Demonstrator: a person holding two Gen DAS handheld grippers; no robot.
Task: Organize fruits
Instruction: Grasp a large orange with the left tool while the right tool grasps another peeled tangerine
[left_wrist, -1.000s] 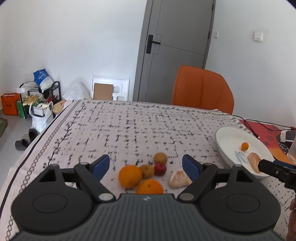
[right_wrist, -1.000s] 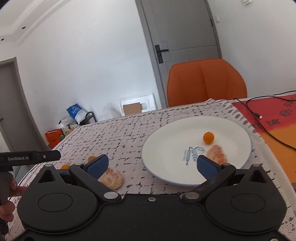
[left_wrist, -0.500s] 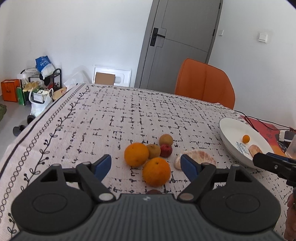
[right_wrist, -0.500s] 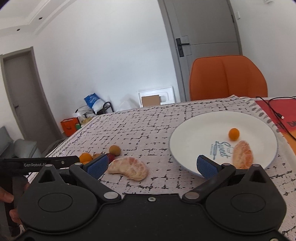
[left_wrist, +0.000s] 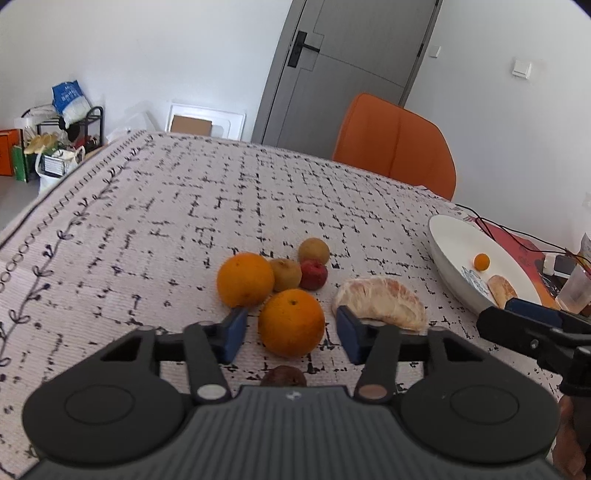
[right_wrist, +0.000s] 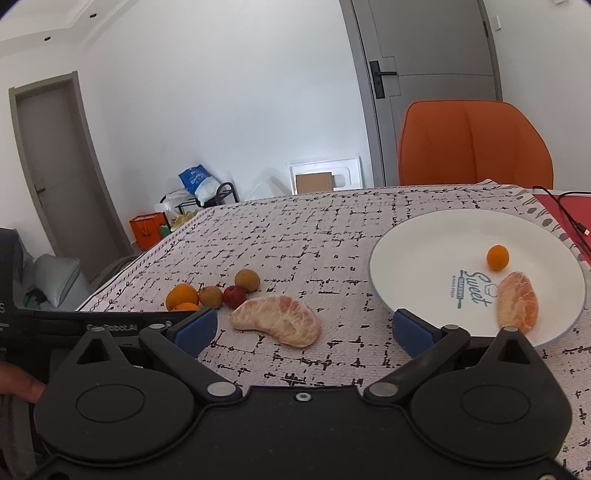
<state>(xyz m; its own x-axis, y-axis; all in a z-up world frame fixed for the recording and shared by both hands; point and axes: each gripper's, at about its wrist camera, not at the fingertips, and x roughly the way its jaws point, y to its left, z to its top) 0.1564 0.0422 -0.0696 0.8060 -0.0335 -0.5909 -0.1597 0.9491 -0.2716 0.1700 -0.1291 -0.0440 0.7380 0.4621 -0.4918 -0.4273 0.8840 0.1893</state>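
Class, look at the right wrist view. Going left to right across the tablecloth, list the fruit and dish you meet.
Orange → brown fruit → red fruit → peeled citrus segment on the cloth → white plate → small orange fruit on the plate.

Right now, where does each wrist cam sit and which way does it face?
Left wrist: on the left gripper, low over the patterned tablecloth, facing the near whole orange between its open blue-padded fingers; right gripper shows at the right edge.
Right wrist: on the right gripper, facing the peeled pomelo segment and white round plate; left gripper's body crosses at left.
Shared: fruit cluster, segment, plate, orange chair.
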